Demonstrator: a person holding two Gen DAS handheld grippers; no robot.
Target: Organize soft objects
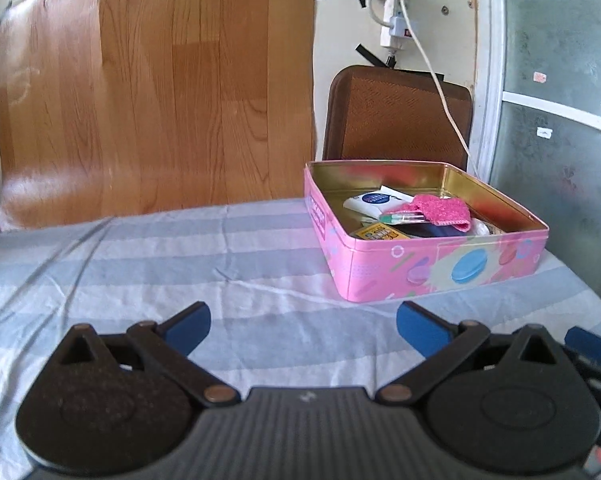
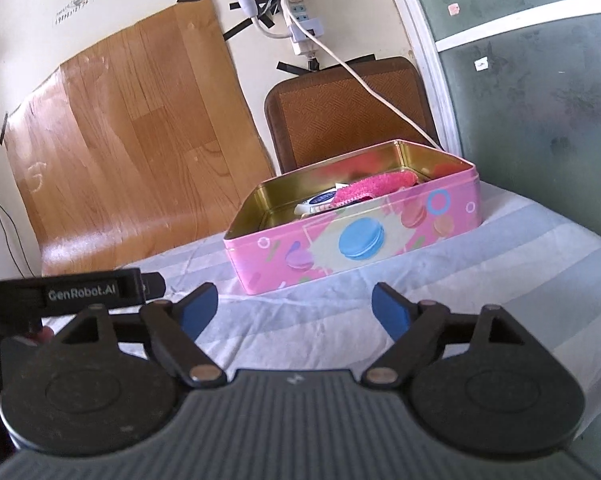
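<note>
The left claw [image 1: 303,330] is hovering over the striped blue-and-white sheet [image 1: 140,264], its blue pads [image 1: 190,326] standing wide apart with nothing but cloth showing between them. The pink tin [image 1: 440,268], printed with macarons, is sitting ahead and to the right of this claw, well apart from the fingertips, resting on the sheet near the far right corner. Inside it a fuzzy pink cloth [image 1: 446,210] is lying on top of the other contents: a white packet with a dark blue round label [image 1: 370,202], a few pens [image 1: 404,218] and a yellow printed box [image 1: 380,234]. The cloth is draping toward the tin's right half, partly over the pens.

The right claw [image 2: 296,310] is also gaping, its blue pads [image 2: 198,308] spread wide and holding nothing. From this view the tin [image 2: 360,248] is lying straight ahead and slightly right, near but clear of the fingertips, with a strip of sheet [image 2: 300,320] showing between. The pink cloth [image 2: 374,186] is peeking over the tin's near wall toward the back right, beside the white packet [image 2: 318,202].

The body of the other gripper, a black bar lettered GenRobot.AI [image 2: 80,290], is showing at the left edge of the right wrist view. Behind the tin a brown cushion [image 1: 400,116] is leaning against the wall, a white cable [image 1: 440,92] trailing across it from a taped power strip [image 1: 394,20].
</note>
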